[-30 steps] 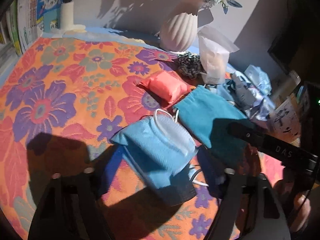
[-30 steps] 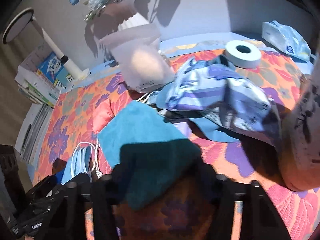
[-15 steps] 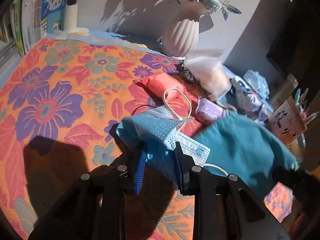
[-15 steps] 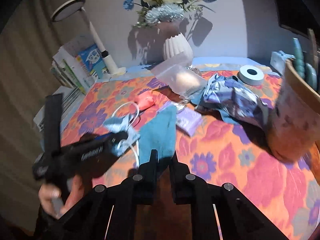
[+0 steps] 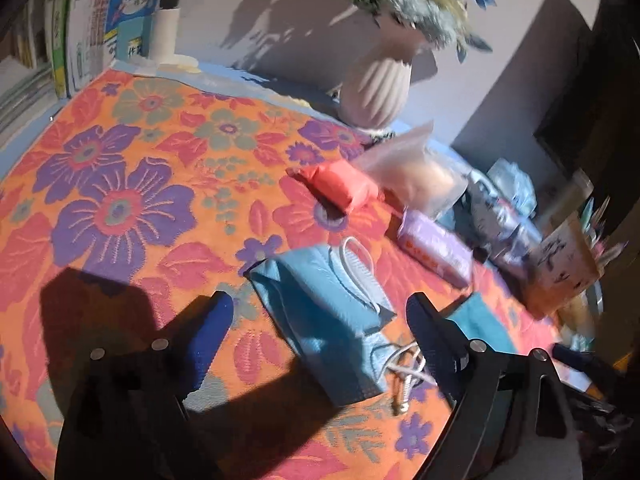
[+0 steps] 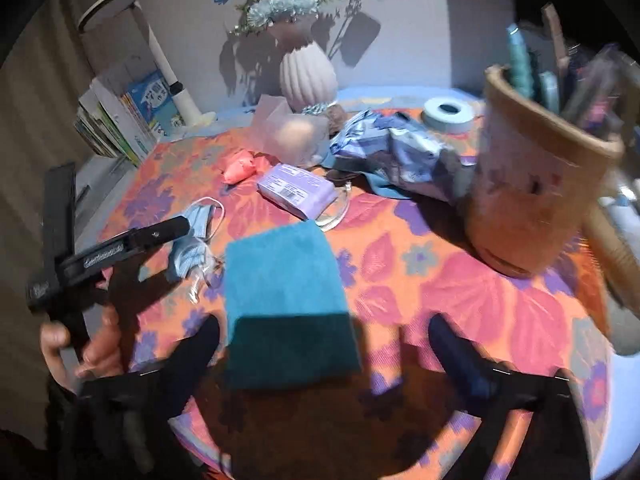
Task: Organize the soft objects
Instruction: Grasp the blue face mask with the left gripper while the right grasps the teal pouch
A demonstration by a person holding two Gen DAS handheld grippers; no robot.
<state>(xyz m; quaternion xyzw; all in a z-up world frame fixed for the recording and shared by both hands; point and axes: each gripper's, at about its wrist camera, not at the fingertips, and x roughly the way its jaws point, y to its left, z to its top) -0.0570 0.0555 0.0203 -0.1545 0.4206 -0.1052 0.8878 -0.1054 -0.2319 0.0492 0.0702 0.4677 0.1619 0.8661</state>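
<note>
A crumpled blue face mask (image 5: 324, 312) lies on the floral tablecloth (image 5: 120, 200), between the spread fingers of my left gripper (image 5: 316, 312), which is open and empty. It also shows in the right wrist view (image 6: 192, 240). A folded teal cloth (image 6: 284, 300) lies flat in front of my right gripper (image 6: 324, 336), which is open and empty; its edge shows in the left wrist view (image 5: 480, 320). Beyond lie a red pouch (image 5: 340, 186), a purple tissue pack (image 5: 436, 246) and a crumpled blue-patterned cloth (image 6: 396, 152).
A ribbed white vase (image 5: 376, 88) with flowers stands at the back, a translucent bag (image 5: 416, 172) in front of it. A brown pen holder (image 6: 532, 184) stands at the right, a tape roll (image 6: 448, 114) behind. Books (image 5: 120, 20) stand at the back left.
Both grippers opened. The left one let go of the mask, which now lies on the table. The right one let go of the teal cloth, now flat on the table.
</note>
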